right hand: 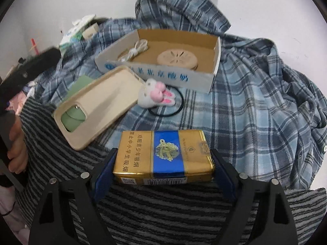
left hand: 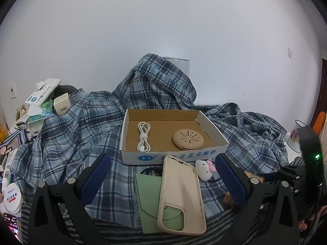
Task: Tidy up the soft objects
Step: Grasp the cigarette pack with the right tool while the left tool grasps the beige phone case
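The jaws of the right gripper [right hand: 163, 163] stand at both ends of the gold cigarette pack [right hand: 163, 157] lying on the striped cloth [right hand: 163, 208], apparently just touching it, so the pick-up step is in hand and next calls for a firm squeeze and lift toward the cardboard box [right hand: 159, 75], while the left gripper [left hand: 161, 175] hangs open above the beige phone case [left hand: 181, 196].

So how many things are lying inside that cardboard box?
2: a coiled white cable on the box's left side and a round beige vented disc on its right. Nothing else shows inside.

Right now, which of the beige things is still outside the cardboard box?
The beige phone case, lying open side up on the plaid shirt in front of the box. The round beige vented disc is already inside, beside the white cable.
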Available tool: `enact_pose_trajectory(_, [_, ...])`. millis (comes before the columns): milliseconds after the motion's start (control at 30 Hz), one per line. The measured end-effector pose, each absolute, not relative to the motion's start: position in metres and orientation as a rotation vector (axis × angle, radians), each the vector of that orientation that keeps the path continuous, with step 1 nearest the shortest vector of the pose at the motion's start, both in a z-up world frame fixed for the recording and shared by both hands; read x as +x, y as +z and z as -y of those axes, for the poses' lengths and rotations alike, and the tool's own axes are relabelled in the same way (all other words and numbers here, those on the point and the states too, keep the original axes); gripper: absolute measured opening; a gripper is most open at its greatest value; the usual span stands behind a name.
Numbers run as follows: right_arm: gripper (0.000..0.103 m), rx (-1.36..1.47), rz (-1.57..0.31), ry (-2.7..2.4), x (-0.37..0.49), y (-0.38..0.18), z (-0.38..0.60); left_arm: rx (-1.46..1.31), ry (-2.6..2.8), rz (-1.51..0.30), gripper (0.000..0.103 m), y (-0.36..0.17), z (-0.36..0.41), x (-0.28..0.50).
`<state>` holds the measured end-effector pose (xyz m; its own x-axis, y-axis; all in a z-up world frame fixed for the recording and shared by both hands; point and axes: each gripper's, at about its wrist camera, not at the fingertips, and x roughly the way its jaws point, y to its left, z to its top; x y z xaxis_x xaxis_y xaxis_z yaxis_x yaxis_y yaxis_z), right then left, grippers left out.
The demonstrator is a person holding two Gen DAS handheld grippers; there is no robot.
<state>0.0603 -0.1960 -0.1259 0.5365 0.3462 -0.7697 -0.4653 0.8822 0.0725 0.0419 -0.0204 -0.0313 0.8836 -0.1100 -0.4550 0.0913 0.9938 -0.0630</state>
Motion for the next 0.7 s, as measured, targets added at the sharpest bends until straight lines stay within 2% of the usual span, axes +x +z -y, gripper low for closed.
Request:
enact_pose_trajectory(367, [0.085, -0.073, -0.613, 0.357, 0.041, -0.091, 0.225, 0.057, -0.148, -0.603, 0.103, -0.044, 0.035, 0.057])
enact_pose_trajectory(500, [0.085, -0.064, -0.605, 0.345, 0.044, -0.088, 0.228, 0.176, -0.187, -0.777, 0.103, -0.067, 0.055, 0.075])
enact_pose_trajectory(700, [0.085, -0.052, -0.609, 0.353, 0.044, -0.091, 0.229, 0.29, -0.164, -0.9, 0.103, -0.089, 0.074, 0.089])
